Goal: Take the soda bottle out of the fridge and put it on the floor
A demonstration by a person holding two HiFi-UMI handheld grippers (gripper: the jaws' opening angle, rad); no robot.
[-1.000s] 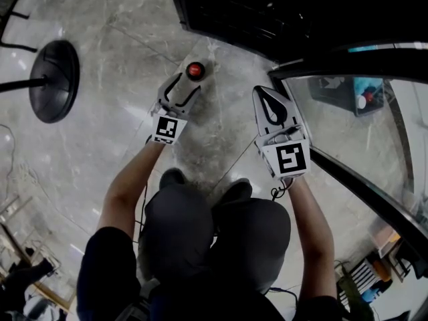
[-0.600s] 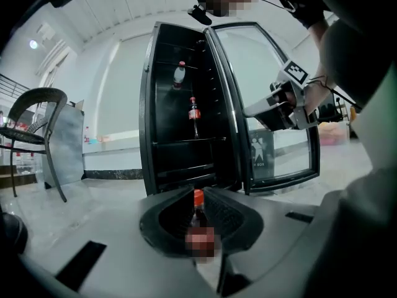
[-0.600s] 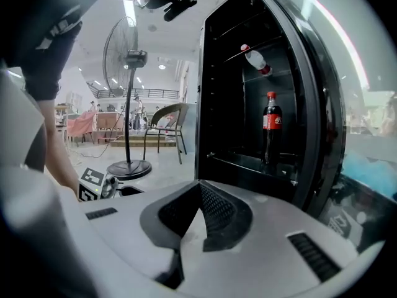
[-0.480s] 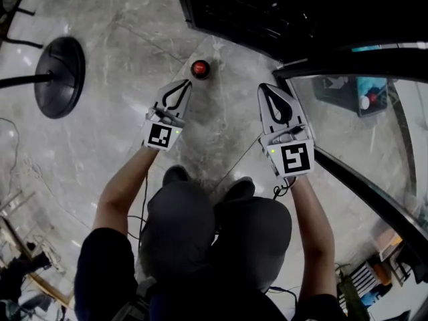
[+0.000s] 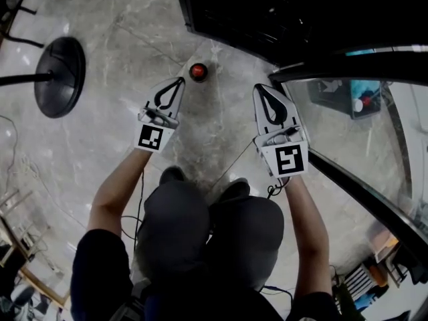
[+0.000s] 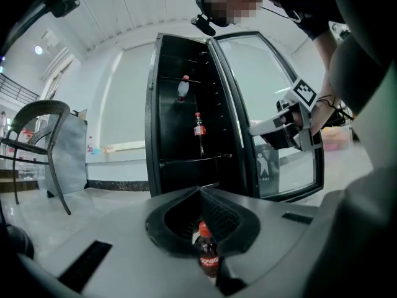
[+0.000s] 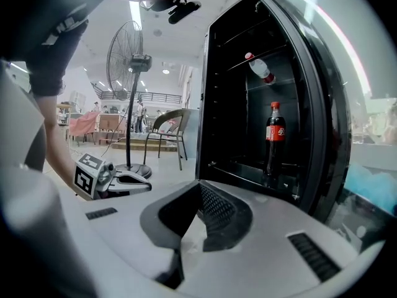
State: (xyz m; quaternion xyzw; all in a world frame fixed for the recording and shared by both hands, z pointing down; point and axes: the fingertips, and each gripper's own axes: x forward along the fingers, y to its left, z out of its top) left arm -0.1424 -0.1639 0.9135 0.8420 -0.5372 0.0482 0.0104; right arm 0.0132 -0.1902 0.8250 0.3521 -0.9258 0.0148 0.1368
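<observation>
Change of state: a second ago my left tool point(image 5: 180, 81) stood open around the soda bottle point(image 5: 197, 71). It has since drawn back toward me and its jaws have come fully together, with nothing between them. In the left gripper view the closed tips meet, and the bottle point(image 6: 208, 256) shows beyond them, untouched. My right tool point(image 5: 260, 88) holds its place beside the fridge's glass door point(image 5: 374, 146), jaws together and empty.

Consequence for the task: the bottle is released and stands on its own on the floor point(image 5: 114, 132). I judge the placement step complete; only withdrawal of both tools remains.

Position: the bottle stands close to the edge of the floor where it meets the base of the open fridge point(image 5: 267, 12), just ahead of the left tool with a clear gap between them.

Appearance: a small plastic bottle, upright, with a red cap, dark cola contents and a red label with white lettering. No tilt or wobble is apparent. A similar cola bottle point(image 7: 275, 135) remains upright on a fridge shelf.
</observation>
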